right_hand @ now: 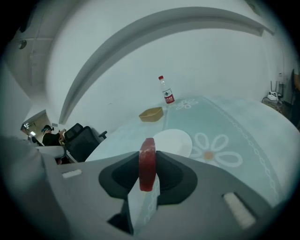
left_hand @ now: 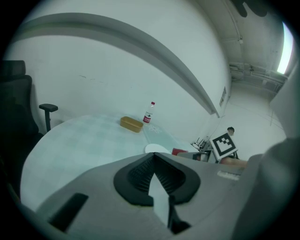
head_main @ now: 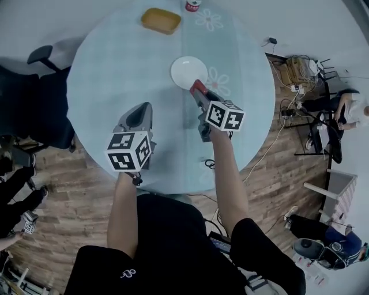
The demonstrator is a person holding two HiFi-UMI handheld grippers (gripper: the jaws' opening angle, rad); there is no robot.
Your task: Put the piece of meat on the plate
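Note:
My right gripper (right_hand: 146,164) is shut on a red piece of meat (right_hand: 146,161), held on edge between its jaws. In the head view the meat (head_main: 198,88) pokes from the right gripper (head_main: 199,92) just beside the near right rim of the white plate (head_main: 188,72). The plate (right_hand: 172,141) lies on the pale round table right ahead of the meat and is bare. My left gripper (head_main: 138,117) hovers over the table to the left of the plate, jaws shut with nothing in them (left_hand: 153,174). The plate (left_hand: 156,148) shows beyond its tips.
A tan oblong dish (head_main: 161,20) and a small bottle with a red label (head_main: 193,5) stand at the table's far side. A runner with flower prints (head_main: 214,52) crosses the table. Chairs (head_main: 34,103) stand to the left; cables, furniture and people are to the right.

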